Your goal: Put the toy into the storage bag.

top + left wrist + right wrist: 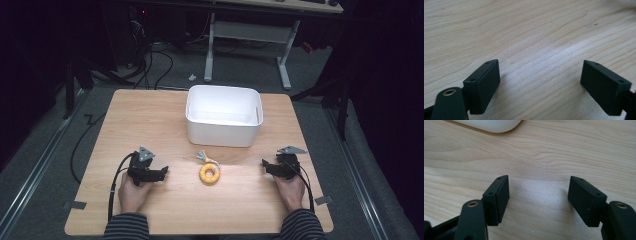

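A yellow ring toy (209,173) with a short multicoloured cord tail is lying flat on the wooden surface (150,115), roughly midway between the two grippers and touching neither. Its tail is pointing up toward the white bin (224,116), which is sitting just beyond it near the far middle of the surface, with a strip of bare wood between the two.

The left gripper (161,172) is resting low at the near left, held in the person's left hand (133,192), its jaws pointing right toward the ring. In the left gripper view, the left gripper (540,83) is showing its jaws standing wide apart with nothing but wood grain between them.

The right gripper (265,166) is sitting at the near right in the right hand (291,192), its jaws pointing left toward the ring. In the right gripper view, the right gripper (538,197) has its jaws parted and gripping nothing, with a rounded corner of the bin (491,125) showing at the top edge.

Striped sleeves are coming in from the bottom edge of the high view.
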Motion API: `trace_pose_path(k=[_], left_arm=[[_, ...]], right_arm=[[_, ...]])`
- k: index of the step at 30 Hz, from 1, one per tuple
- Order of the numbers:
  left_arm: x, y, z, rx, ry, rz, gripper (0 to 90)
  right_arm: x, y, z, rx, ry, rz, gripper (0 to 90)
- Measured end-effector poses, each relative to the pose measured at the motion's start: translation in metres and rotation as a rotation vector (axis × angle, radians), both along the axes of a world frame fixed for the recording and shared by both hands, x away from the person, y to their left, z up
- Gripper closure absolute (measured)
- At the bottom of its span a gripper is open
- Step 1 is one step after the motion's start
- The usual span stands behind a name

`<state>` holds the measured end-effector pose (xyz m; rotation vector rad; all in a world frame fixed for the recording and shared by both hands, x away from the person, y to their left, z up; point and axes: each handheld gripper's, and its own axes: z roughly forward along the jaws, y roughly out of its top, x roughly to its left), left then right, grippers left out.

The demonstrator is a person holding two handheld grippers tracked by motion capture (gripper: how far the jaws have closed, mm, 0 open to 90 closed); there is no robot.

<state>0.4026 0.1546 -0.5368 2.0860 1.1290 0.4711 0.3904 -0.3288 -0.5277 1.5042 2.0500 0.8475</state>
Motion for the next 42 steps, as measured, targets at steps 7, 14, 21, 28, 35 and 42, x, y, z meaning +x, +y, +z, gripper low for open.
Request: trace_pose_path(k=[7,14,21,28,35,42], left_arm=[[0.000,0.000,0.000,-0.002,-0.004,0.005,16.9],[0.000,0.000,0.000,-0.001,-0.006,0.010,17.5],[0.000,0.001,0.000,-0.004,-0.003,0.009,17.8],[0.001,0.001,0.000,-0.003,-0.005,0.017,18.4],[0.001,0.001,0.000,-0.002,-0.005,0.017,18.4],[0.001,0.001,0.000,-0.002,-0.006,0.018,18.5]], right_arm=[[-0.011,0.008,0.007,0.041,-0.014,0.032,39.0],[-0.017,0.012,0.011,0.080,0.014,0.076,39.8],[-0.015,0.020,0.013,0.076,0.046,0.115,43.3],[-0.021,0.035,0.023,0.096,0.053,0.186,49.5],[-0.027,0.038,0.031,0.133,0.053,0.222,49.6],[-0.030,0.050,0.037,0.105,0.083,0.277,50.4]])
